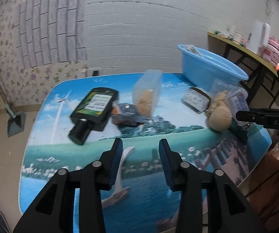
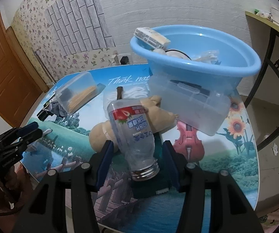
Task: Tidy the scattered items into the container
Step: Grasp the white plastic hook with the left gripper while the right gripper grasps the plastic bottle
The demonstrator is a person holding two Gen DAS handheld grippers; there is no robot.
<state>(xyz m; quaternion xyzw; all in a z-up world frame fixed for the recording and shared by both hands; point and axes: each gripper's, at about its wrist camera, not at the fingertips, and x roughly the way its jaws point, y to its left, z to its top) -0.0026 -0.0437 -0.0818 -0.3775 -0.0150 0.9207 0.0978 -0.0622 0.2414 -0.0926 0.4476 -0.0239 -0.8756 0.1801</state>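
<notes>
Left wrist view shows the left gripper low in the frame above the printed surface, its blue-padded fingers parted with nothing between them. Toward the left of the frame a black bottle with a green and white label lies on its side, cap toward the camera. Just right of it sits a dark snack packet, and behind that a clear box holding something tan. The blue basin stands at the upper right of the surface, with a small dark-rimmed tin in front of it. A beige plush toy lies at the right, where the right gripper enters from the edge. Right wrist view shows the right gripper at the bottom centre, its fingers closed on a dark green flat item; a clear plastic bottle with a red, white and blue label lies across it, threaded neck toward the camera, and whether the pads also press the bottle cannot be told. The plush toy lies behind the bottle, touching it. A frosted lidded case leans against the basin, which stands at the upper right and already holds a striped carton and other small items. A clear box of thin tan sticks rests at the left, and the left gripper shows at the left edge.
</notes>
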